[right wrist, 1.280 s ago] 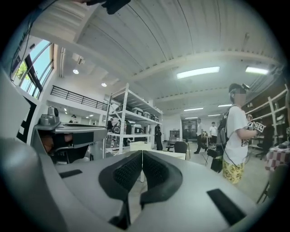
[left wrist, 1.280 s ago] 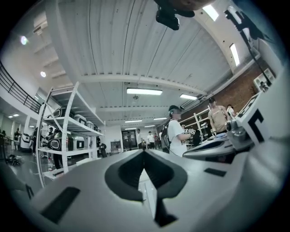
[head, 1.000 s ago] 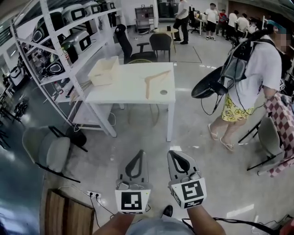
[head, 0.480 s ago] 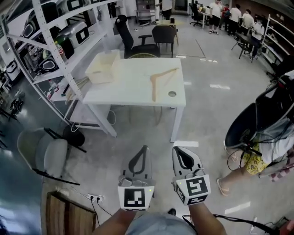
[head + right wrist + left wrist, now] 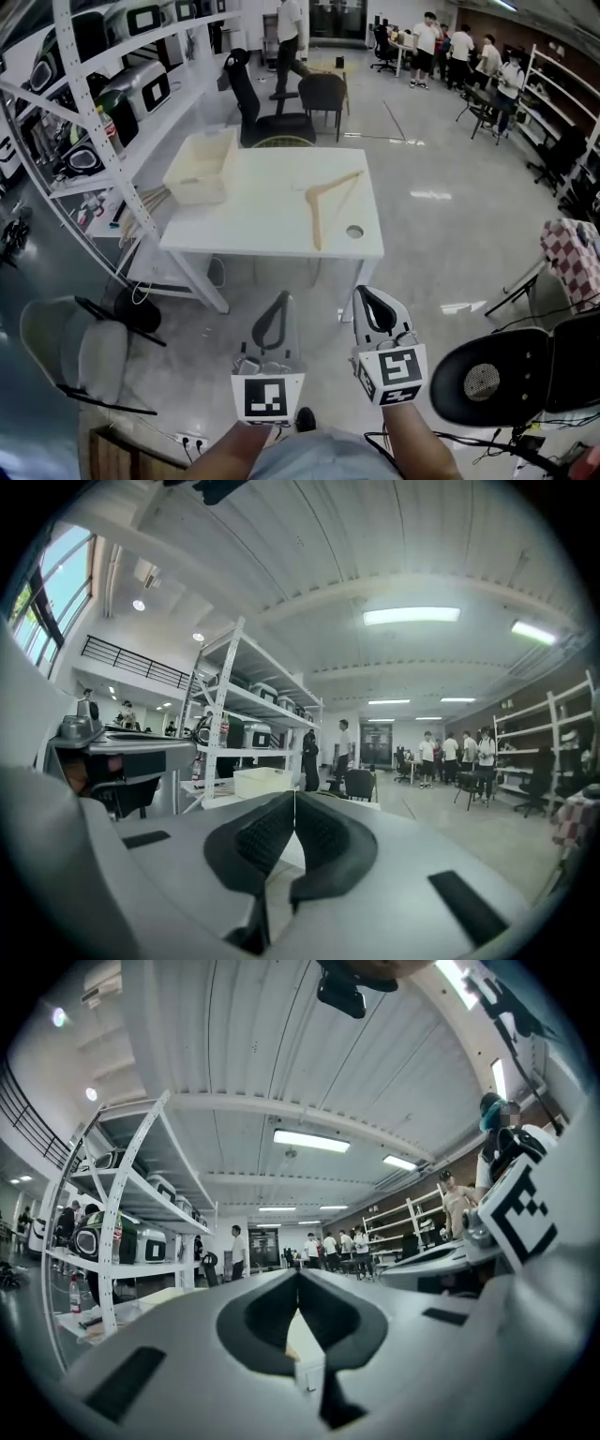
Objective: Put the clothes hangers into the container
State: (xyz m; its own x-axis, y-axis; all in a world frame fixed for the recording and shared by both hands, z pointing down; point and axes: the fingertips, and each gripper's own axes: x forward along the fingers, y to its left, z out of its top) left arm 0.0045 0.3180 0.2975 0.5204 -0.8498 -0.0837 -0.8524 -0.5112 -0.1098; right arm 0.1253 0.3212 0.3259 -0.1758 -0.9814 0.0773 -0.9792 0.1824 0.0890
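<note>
Risk lies in the approach: left gripper (image 5: 283, 302) and right gripper (image 5: 367, 296) are both clenched empty, well short of the wooden hanger (image 5: 315, 220). It lies ahead of the right fingertips on the white table (image 5: 253, 220), with the beige bin (image 5: 192, 192) ahead-left. Arriving with jaws closed could shove it off the near edge.

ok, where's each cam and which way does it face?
Head view: person's head, forward and steeply down at table, hanger, container; forearms, left gripper, right gripper show.
Left gripper view: on left gripper, level along its shut jaws toward shelving; right gripper's cube at right.
Right gripper view: on right gripper, level along its shut jaws; left gripper at left.
Shared: both gripper views catch the shelving and distant people.
</note>
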